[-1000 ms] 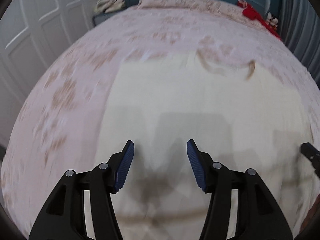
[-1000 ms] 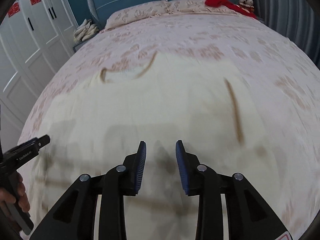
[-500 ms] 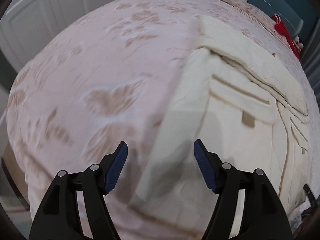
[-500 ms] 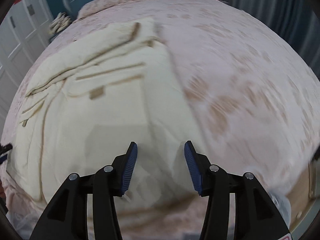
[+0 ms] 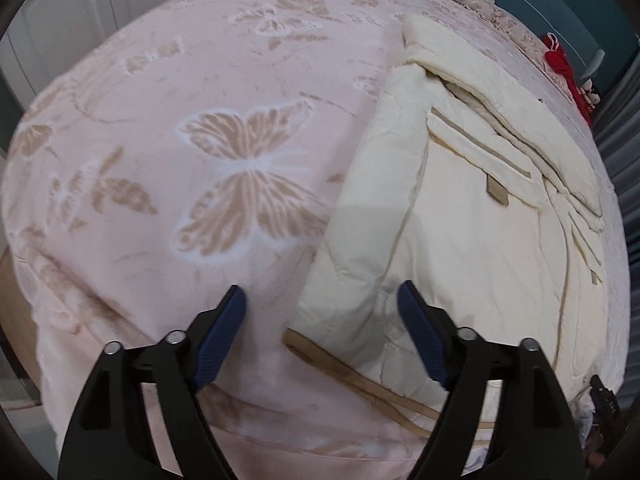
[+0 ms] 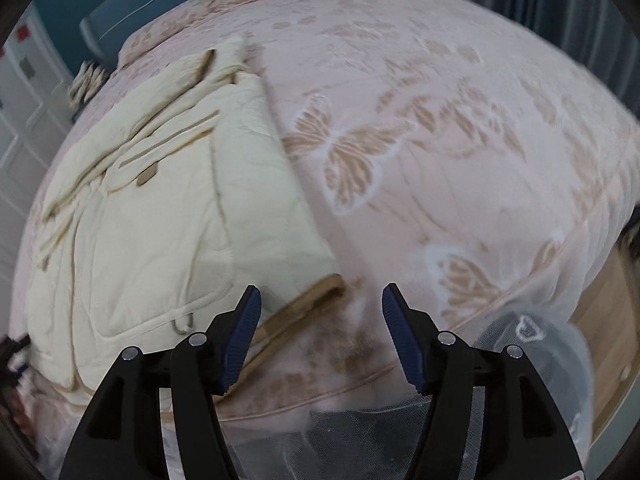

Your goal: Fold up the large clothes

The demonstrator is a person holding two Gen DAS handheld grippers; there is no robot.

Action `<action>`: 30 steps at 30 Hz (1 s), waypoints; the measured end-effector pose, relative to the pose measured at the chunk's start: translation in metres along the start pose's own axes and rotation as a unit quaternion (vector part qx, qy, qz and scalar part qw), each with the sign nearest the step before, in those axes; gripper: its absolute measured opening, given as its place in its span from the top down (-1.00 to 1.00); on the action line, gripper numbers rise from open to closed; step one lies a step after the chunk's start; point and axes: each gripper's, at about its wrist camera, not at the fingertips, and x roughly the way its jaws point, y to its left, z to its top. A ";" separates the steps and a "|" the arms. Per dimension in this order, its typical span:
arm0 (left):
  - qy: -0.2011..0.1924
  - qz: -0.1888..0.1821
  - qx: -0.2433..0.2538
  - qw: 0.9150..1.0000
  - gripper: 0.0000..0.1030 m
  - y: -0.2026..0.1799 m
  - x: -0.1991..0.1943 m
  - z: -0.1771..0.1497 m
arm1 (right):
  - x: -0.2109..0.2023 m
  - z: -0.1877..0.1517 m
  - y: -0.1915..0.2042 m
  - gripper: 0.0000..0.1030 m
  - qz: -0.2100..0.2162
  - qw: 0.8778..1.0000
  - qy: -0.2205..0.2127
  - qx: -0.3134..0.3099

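**Two open tools over the near corners of the coat**

The cream coat (image 5: pixel 460 216) lies flat on the bed (image 5: pixel 168 92), with its long axis running from the near edge toward the far headboard. The left tool (image 5: pixel 320 308) hangs above the coat's near left corner, where a tan hem band (image 5: pixel 340 364) runs; its jaws are opening and only one side of the gap is over cloth. The right tool (image 6: pixel 320 304) stands over the near right corner of the coat (image 6: pixel 160 216); its jaws are also opening, and the tan corner lies between them without being pressed. Each hand is nearest to its own corner, so a grasp of both corners seems to be the coming move. The bed carries a pink cover with butterflies. White wardrobe doors (image 6: pixel 20 92) stand at the left, and a red item (image 5: pixel 560 60) lies far away by the blue headboard (image 5: pixel 560 4).
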 end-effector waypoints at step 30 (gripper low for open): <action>-0.035 -0.067 0.129 0.989 0.91 -0.027 -0.098 -0.025 | -0.086 0.006 0.037 0.92 0.067 0.981 0.044 -0.178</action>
